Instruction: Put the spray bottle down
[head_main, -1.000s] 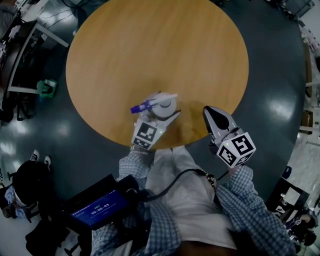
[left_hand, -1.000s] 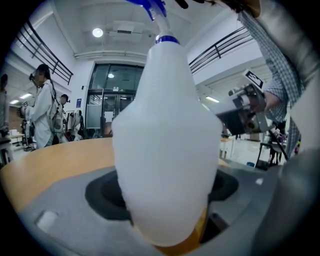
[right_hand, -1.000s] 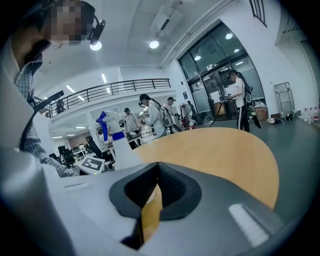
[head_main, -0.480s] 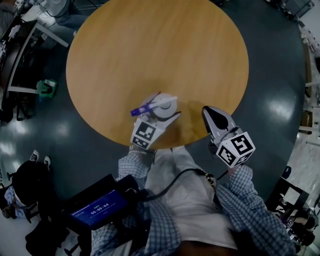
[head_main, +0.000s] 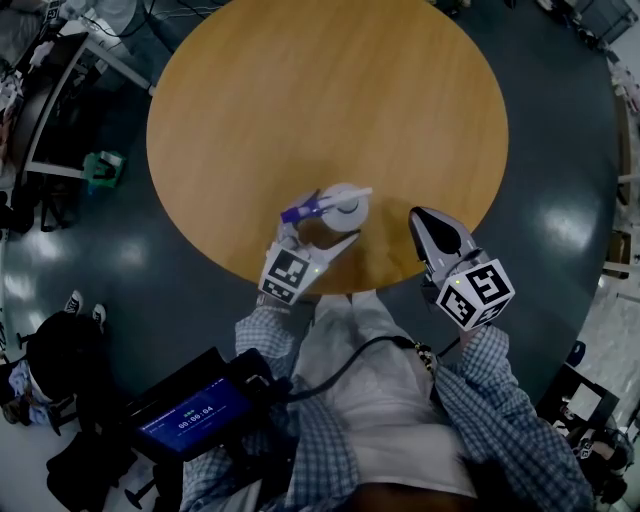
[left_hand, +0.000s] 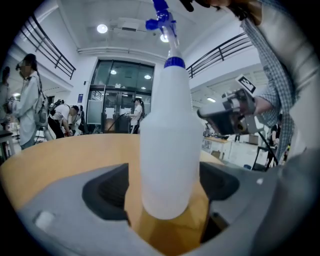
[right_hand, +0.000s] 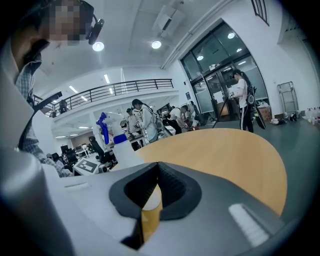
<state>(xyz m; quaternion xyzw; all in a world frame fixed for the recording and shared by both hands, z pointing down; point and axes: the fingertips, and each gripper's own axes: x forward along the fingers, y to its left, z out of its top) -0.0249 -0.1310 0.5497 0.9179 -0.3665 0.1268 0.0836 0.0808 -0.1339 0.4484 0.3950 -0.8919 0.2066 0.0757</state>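
The white spray bottle (head_main: 345, 208) with a blue trigger head stands upright near the front edge of the round wooden table (head_main: 330, 100). My left gripper (head_main: 320, 231) is open, with its jaws on either side of the bottle. In the left gripper view the bottle (left_hand: 170, 150) fills the space between the pads and a gap shows on its left side. My right gripper (head_main: 424, 222) hovers over the table edge to the right, shut and empty. In the right gripper view its jaws (right_hand: 156, 172) meet at the tips, and the bottle (right_hand: 119, 147) shows at the left.
A dark floor surrounds the table. A tablet with a lit screen (head_main: 190, 415) hangs at my waist on a cable. A desk (head_main: 60, 100) and a green object (head_main: 100, 170) lie to the left. Several people stand far off in the hall (left_hand: 30, 110).
My left gripper has drawn back slightly toward the table edge while the bottle stays standing on the table. The right gripper has hardly moved.
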